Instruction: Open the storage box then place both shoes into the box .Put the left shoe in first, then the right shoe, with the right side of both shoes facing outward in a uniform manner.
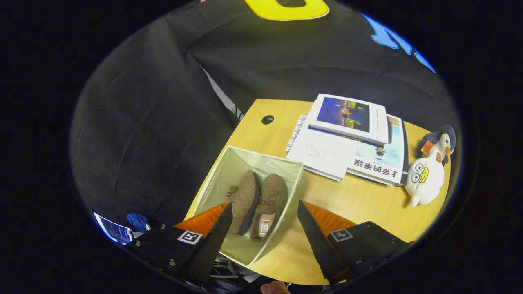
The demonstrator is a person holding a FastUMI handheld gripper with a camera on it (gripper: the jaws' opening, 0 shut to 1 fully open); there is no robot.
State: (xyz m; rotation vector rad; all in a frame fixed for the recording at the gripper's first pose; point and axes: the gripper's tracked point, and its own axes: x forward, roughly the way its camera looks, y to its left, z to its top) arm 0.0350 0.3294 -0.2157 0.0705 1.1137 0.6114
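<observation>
Hand-held gripper (pixel 264 212) open above storage box (pixel 229 171), both shoes (pixel 257 204) inside

- The one camera rides on the claw (pixel 264 210) and looks forward along its two fingers (pixel 220 228), which rise spread apart from the near side of the view.
- It sits above the tabletop (pixel 351 200) and tilts steeply down, so it sees straight into the open box (pixel 241 163) and onto the two shoes (pixel 261 204) inside.
- The box lies close, between and just beyond the fingers; the books (pixel 351 139) and the plush toy (pixel 429 171) lie farther off across the tabletop.
- The wide lens bends the tabletop edge, and the booth's cloth wall (pixel 163 102) rises behind everything.
</observation>
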